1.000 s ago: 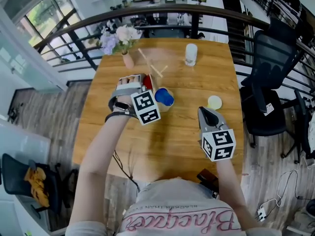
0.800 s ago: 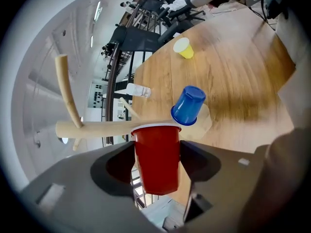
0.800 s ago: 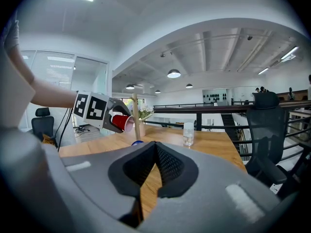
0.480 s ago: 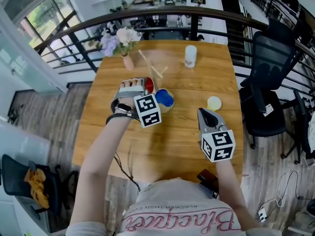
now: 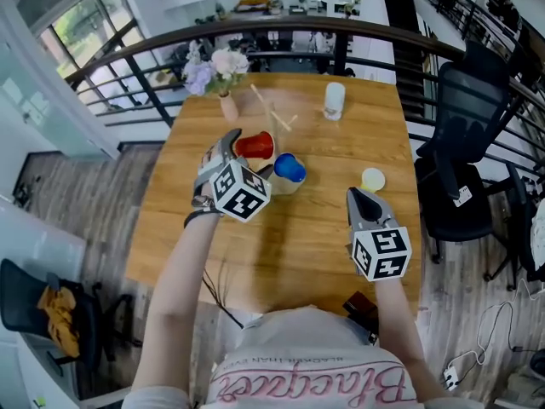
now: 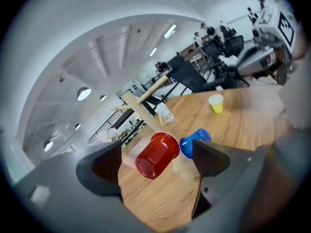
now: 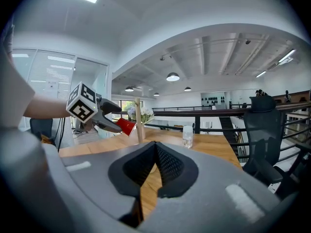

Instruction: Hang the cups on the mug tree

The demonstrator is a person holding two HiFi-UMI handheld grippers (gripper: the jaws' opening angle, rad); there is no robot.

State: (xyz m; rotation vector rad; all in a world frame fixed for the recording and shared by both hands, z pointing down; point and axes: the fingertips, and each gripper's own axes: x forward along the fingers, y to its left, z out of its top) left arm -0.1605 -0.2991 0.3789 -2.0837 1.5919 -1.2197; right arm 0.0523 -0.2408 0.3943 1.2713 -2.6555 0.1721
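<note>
Jaws of left gripper (image 6: 156, 154) are opening, red cup (image 5: 255, 146) between them untouched; right gripper (image 7: 154, 166) jaws pressed together.

A wooden bench (image 5: 298, 228) stands against a curved black railing (image 5: 383, 34), with a black office chair (image 5: 464, 126) at its right. Grey-brown plank floor (image 5: 77, 194) surrounds it. Large windows (image 5: 81, 24) brighten the left, and round lamps (image 7: 173, 76) hang from a white ribbed ceiling (image 7: 218, 47).
</note>
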